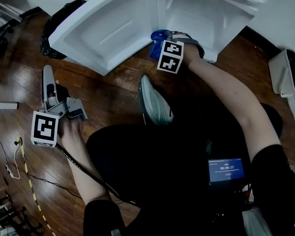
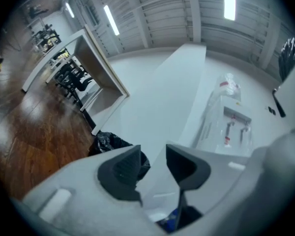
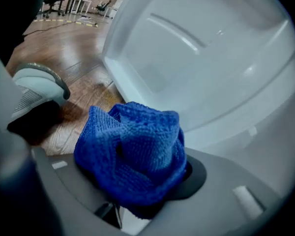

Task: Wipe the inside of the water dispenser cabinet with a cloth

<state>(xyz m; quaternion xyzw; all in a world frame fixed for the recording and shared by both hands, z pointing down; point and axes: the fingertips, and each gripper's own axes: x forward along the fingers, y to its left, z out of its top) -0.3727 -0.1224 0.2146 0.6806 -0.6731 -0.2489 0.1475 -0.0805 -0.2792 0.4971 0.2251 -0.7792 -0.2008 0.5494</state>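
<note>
The white water dispenser cabinet stands open at the top of the head view, its door swung out to the left. My right gripper is shut on a bunched blue cloth at the cabinet's lower front edge, by the door hinge. The cloth fills the right gripper view and hides the jaws, with the door's moulded inner face just beyond. My left gripper is low over the wooden floor, left of the door. Its jaws stand a narrow gap apart with nothing between them.
A grey shoe rests on the floor just below the cabinet. A black bag lies behind the door. A white appliance stands at the right edge. Cables and a yellow-striped tape run along the floor at lower left.
</note>
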